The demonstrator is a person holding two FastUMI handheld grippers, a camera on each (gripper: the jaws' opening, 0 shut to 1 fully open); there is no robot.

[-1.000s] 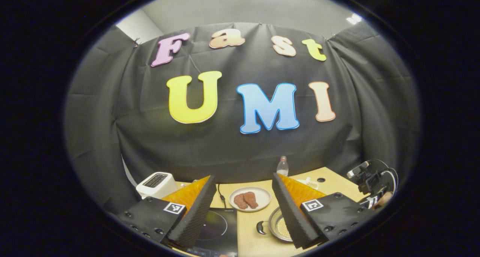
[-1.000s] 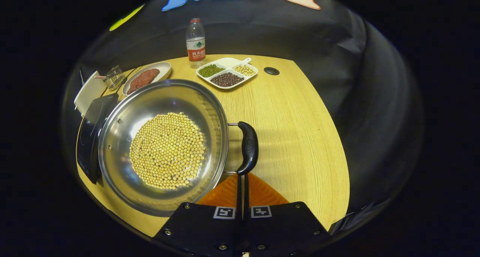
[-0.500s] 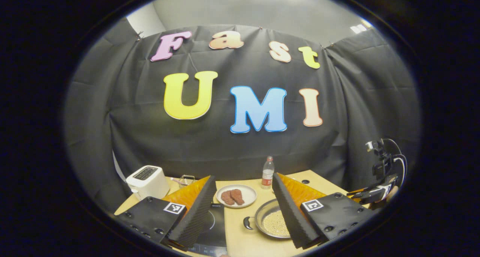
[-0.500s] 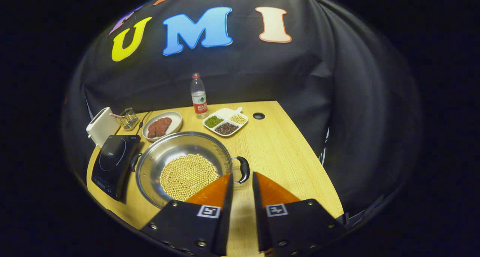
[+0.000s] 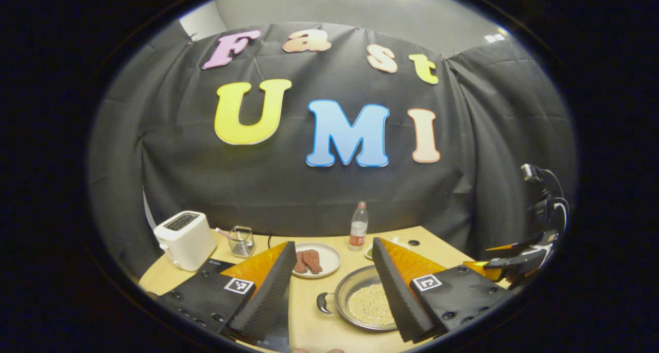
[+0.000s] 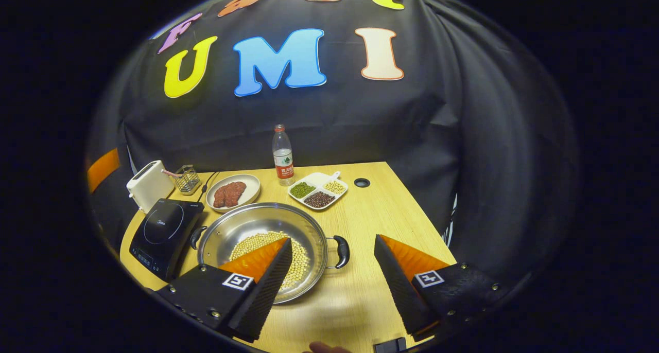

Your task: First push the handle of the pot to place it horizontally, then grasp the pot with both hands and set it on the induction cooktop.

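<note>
Pot (image 6: 262, 250) of yellow beans sits on the desk (image 6: 391, 214), its black side handles at 3 (image 6: 342, 251) and 9 o'clock. In the right gripper view, the right gripper (image 6: 332, 276) hovers above the desk with fingers spread wide, empty; the pot lies at its 10 o'clock, the right handle just ahead between the fingers. The induction cooktop (image 6: 165, 229) lies just beside the pot at 9 o'clock. A plate of meat (image 6: 232, 192), a bottle (image 6: 282, 157) and a divided bean dish (image 6: 318, 189) stand behind at 12 o'clock; a toaster (image 6: 149, 186) sits far left. In the left gripper view, the left gripper (image 5: 332, 286) also hangs spread and empty above the pot (image 5: 368, 305).
</note>
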